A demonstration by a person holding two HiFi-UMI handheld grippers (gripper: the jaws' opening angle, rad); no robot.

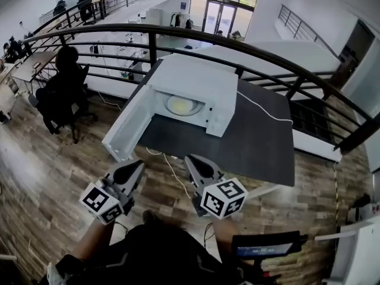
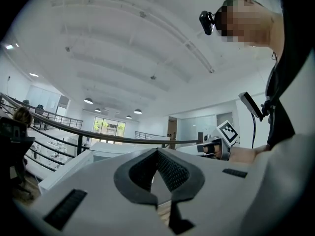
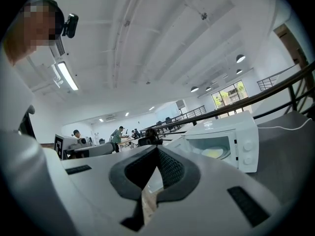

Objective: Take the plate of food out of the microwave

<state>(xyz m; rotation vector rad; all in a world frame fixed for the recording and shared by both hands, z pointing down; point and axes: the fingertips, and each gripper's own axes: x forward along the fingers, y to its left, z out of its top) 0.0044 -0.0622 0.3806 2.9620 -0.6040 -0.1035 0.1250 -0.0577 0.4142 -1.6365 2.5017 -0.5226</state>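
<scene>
Nearest you, both grippers show low in the head view, over the wooden floor (image 1: 47,159) and short of the table's near edge: your left gripper (image 1: 132,172) on the left, your right gripper (image 1: 196,166) on the right. Both are closed and empty. In the left gripper view the left gripper (image 2: 157,151) has its ribbed pads (image 2: 172,171) meeting at the tips. The right gripper view shows the right gripper (image 3: 157,149) pinched together the same way, with nothing between the pads. Each of these views also catches the other gripper off to one side.

Beyond them lies the dark table (image 1: 255,147). The white microwave (image 1: 196,79) stands at the table's far left, close to the black railing (image 1: 267,55), and its door (image 1: 127,129) is swung wide open toward you on the left. The plate of food (image 1: 181,105) rests inside the cavity — round and pale yellow.

The head view looks down on the plate. The right gripper view sees it level through the opening (image 3: 215,153), right of the jaws, beside two knobs (image 3: 244,149). The left gripper view does not show the plate at all. A white cable (image 1: 261,108) runs right from the microwave across the table.

Farthest off, past the railing on the left, a person (image 1: 62,79) sits at a desk.
</scene>
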